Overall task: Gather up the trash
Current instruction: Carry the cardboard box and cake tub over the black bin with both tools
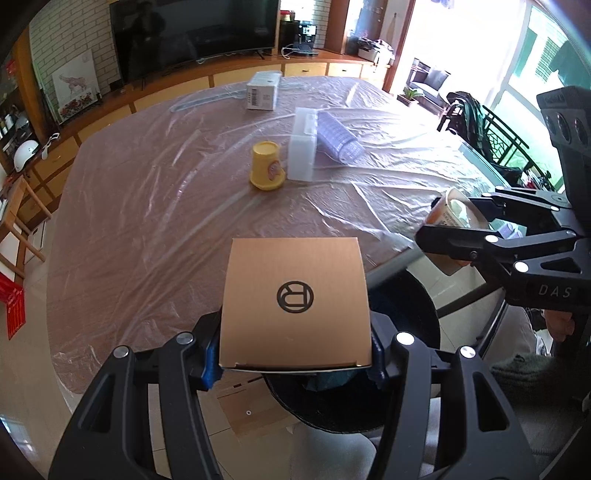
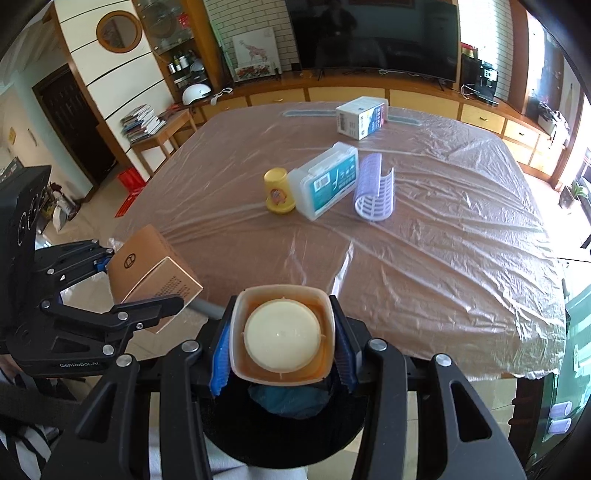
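Trouble loomed if either clamped gripper, left [image 1: 295, 354] on the box [image 1: 295, 302], right [image 2: 282, 350] on the tub [image 2: 282, 338], let go short of the bin [image 2: 280, 443] at six o'clock.

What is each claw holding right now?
Left claw: shut on the box.
Right claw: shut on the cup.

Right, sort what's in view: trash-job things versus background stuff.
Job in hand:
- brown cardboard box, held in left gripper
- orange plastic cup, held in right gripper
- black bin below both
- yellow cup, floss-pick box, purple mesh roller, white carton on the table

Lying about:
- television
- white helmet
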`<state>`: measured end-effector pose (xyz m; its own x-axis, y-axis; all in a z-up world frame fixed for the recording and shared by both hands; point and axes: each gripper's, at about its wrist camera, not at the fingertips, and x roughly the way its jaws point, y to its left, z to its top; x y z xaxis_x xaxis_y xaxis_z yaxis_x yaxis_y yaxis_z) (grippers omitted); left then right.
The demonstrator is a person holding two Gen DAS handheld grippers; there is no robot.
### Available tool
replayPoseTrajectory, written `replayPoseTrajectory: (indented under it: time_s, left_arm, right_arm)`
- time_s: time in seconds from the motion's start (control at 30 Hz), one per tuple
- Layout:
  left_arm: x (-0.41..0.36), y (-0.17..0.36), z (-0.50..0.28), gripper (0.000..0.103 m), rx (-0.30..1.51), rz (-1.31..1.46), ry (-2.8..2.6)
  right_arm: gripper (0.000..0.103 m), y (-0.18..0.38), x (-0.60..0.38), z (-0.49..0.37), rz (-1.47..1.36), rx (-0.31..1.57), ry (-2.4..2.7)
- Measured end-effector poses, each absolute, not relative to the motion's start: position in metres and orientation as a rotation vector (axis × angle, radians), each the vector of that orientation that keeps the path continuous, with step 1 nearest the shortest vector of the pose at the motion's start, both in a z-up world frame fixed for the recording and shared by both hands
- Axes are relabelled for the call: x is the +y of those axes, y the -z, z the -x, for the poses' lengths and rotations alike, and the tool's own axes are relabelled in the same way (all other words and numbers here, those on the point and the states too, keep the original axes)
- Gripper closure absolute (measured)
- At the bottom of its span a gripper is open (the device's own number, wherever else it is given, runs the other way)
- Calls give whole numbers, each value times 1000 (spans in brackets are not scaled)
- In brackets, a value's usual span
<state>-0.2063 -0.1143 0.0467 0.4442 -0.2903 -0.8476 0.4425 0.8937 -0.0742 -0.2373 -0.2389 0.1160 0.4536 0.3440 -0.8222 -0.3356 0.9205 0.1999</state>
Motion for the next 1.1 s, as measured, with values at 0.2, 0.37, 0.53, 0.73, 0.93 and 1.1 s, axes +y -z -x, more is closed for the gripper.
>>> replayPoseTrajectory:
  time_s: [0.2,0.37,0.53,0.73,0.93,1.1]
  left_arm:
    - [-123,-42,219,44,1034,-191,508]
    - [-126,-36,227,44,1056,-200,535]
    - [-131,-28,237,44,1072,-220,546]
    - [-133,-18,243,44,1103,-223,554]
    - [-135,-8,245,44,1133,-246,569]
    - [-139,5,245,44,1167,-264,575]
  right_arm:
    - [58,-113,-241,250,2,1035,-448]
    - [58,-109,-242,260,10,1052,-462]
    - [58,-101,-242,266,22,1075,-474]
    - [58,-89,-244,269,26,1109,-476]
    - [58,-77,-243,271,66,1148,-498]
    - [58,-62,-243,274,92,1188,-501]
